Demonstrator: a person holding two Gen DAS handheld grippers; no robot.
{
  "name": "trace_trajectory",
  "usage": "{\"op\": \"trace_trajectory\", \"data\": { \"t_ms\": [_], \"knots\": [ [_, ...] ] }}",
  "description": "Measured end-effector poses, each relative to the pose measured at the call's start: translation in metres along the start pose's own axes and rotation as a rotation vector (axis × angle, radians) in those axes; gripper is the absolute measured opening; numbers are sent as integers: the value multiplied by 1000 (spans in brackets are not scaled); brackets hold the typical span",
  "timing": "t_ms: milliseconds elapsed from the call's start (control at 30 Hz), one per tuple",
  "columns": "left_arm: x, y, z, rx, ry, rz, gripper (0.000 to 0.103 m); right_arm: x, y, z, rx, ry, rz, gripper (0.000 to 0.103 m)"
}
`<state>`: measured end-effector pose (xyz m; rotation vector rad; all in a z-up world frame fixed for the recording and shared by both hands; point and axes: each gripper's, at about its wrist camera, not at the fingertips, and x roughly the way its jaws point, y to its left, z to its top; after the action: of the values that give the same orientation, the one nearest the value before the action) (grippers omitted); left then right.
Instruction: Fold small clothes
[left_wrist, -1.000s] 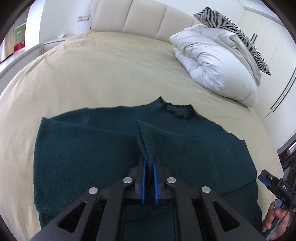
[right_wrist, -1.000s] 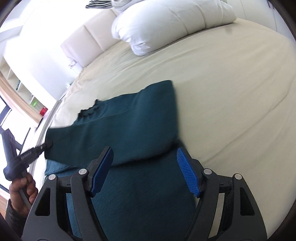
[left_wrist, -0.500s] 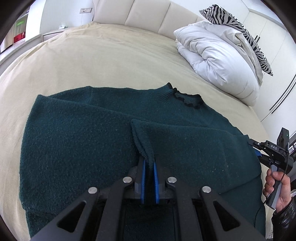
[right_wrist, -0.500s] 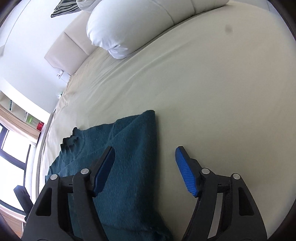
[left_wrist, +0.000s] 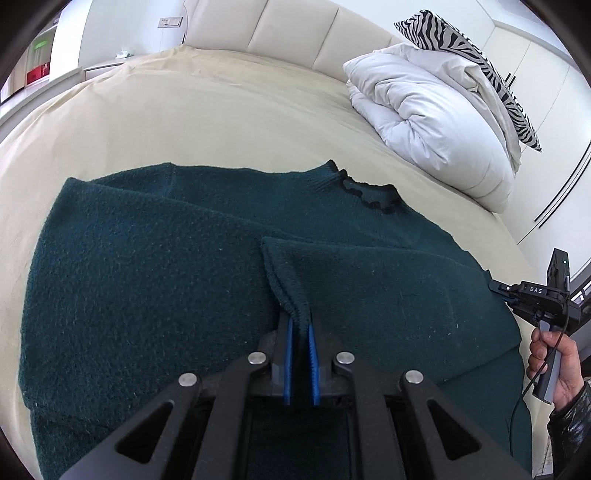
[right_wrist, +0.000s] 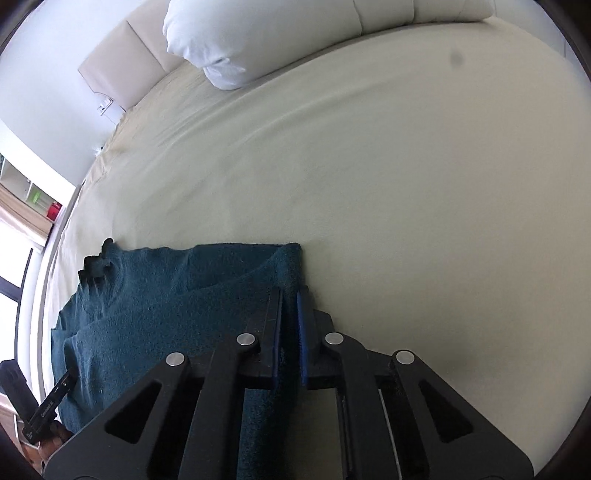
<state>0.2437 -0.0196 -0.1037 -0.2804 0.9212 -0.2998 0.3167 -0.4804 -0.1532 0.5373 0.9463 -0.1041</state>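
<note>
A dark green knitted sweater (left_wrist: 147, 295) lies flat on the beige bed (left_wrist: 184, 110), its black-trimmed collar (left_wrist: 369, 192) toward the headboard. My left gripper (left_wrist: 299, 325) is shut on a sleeve cuff folded across the sweater's middle. In the right wrist view the sweater (right_wrist: 166, 306) fills the lower left. My right gripper (right_wrist: 290, 295) sits at its right edge with the jaws closing tight on the fabric fold. From the left wrist view that right gripper (left_wrist: 496, 288) shows at the sweater's far right side, held by a hand (left_wrist: 554, 354).
A bunched white duvet (left_wrist: 424, 122) and a zebra-print pillow (left_wrist: 461, 48) lie at the bed's far right by the padded headboard (left_wrist: 295, 29). Bare sheet (right_wrist: 406, 184) stretches beyond the sweater. Shelves and a window stand at the left.
My right gripper moved right to the sweater's edge, came down and shut its jaws on the fabric. The left gripper stayed shut on the cuff and barely moved.
</note>
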Motion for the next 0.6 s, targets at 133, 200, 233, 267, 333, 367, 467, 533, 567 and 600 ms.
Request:
{"op": "trace_trajectory", "data": {
  "t_ms": [133,200,233,267,333,367,467,533,567,600],
  "knots": [
    [0,-1,-2,15,-4,-2,11,-27,-8,-12,89,-24,39,25],
    [0,-1,-2,13,-4,-4,11,-45,-1,-27,67,-51,35,45],
    [0,0,-2,12,-5,-6,11,-52,5,-37,34,-48,26,55],
    [0,1,-3,11,-5,-6,11,-55,11,-45,8,-40,13,56],
    [-1,0,-3,11,-6,-4,11,-55,21,-65,-44,8,-13,57],
    [-1,0,-4,11,-5,-2,12,-52,25,-75,-63,34,-26,57],
    [-2,-1,-3,10,0,-2,12,-48,33,-91,-157,24,-107,51],
    [-4,-1,-3,8,4,-2,11,-49,32,-90,-142,40,-63,12],
    [-5,-2,-3,6,5,-3,9,-51,32,-89,-137,36,-65,11],
    [-8,-3,-3,5,4,-2,9,-54,34,-89,-160,23,-82,9]
  ]
}}
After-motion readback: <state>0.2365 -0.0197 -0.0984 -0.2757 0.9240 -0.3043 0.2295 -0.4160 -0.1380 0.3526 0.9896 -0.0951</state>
